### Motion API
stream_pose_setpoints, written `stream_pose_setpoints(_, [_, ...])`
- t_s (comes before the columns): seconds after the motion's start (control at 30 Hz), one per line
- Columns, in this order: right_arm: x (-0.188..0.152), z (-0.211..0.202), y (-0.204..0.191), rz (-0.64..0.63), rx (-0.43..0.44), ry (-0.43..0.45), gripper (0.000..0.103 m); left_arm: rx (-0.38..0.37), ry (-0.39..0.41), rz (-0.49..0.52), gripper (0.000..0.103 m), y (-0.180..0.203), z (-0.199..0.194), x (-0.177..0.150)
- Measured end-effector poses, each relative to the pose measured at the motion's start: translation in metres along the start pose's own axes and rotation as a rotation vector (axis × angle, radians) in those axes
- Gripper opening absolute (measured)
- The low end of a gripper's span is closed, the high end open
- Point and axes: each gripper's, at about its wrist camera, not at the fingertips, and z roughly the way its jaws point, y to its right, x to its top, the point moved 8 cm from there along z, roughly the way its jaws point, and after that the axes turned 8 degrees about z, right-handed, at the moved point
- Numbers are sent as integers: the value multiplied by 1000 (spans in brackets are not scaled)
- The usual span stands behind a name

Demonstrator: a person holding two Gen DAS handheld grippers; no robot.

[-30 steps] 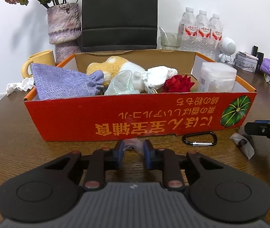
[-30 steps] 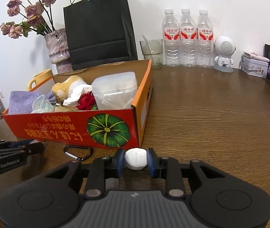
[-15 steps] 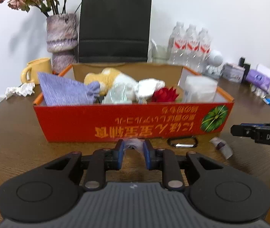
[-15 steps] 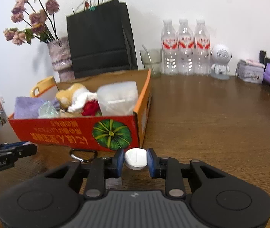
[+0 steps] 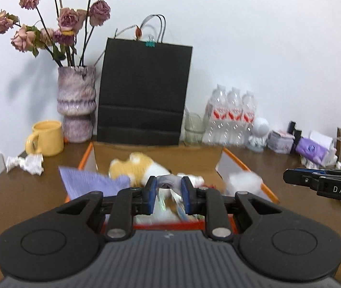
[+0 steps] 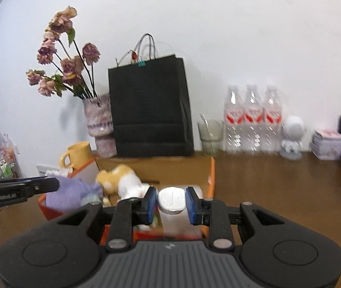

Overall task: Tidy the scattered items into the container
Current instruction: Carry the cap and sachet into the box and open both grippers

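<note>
An orange cardboard box (image 5: 228, 156) (image 6: 211, 170) lies on the brown table, holding a plush toy (image 5: 134, 165) (image 6: 120, 180), a lilac pouch (image 5: 91, 184) (image 6: 67, 192) and other small items. My left gripper (image 5: 169, 183) hovers above the box's near side, shut on a small clear plastic wrapper (image 5: 168, 180). My right gripper (image 6: 171, 198) is raised over the box's right end, shut on a round white disc (image 6: 171, 200). Each gripper shows at the other view's edge: the right one (image 5: 288, 176), the left one (image 6: 56, 184).
Behind the box stand a black paper bag (image 5: 144, 96), a vase of dried roses (image 5: 76, 103), a yellow mug (image 5: 46, 138), a glass (image 5: 193, 128) and water bottles (image 5: 230, 117). Crumpled paper (image 5: 26, 164) lies at left. A white robot figure (image 6: 293, 136) and boxes (image 6: 326, 144) stand at right.
Both grippers rose from table level to above the box, keeping their grips. The carabiner and wrapped item on the table dropped out of view.
</note>
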Motion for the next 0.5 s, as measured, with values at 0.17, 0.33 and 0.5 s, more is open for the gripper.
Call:
stream_pose_setpoints(0.17, [15, 48, -18, -1, 15, -16, 25, -4, 2, -33, 22, -21, 34, 14])
stream_pose_setpoints(0.33, [10, 100, -28, -10, 20, -72, 25, -12, -11, -72, 22, -36, 76, 11])
stream_pose_setpoints(0.5, [-1, 134, -27, -36, -1, -126, 25, -27, -63, -61, 22, -41, 108, 1])
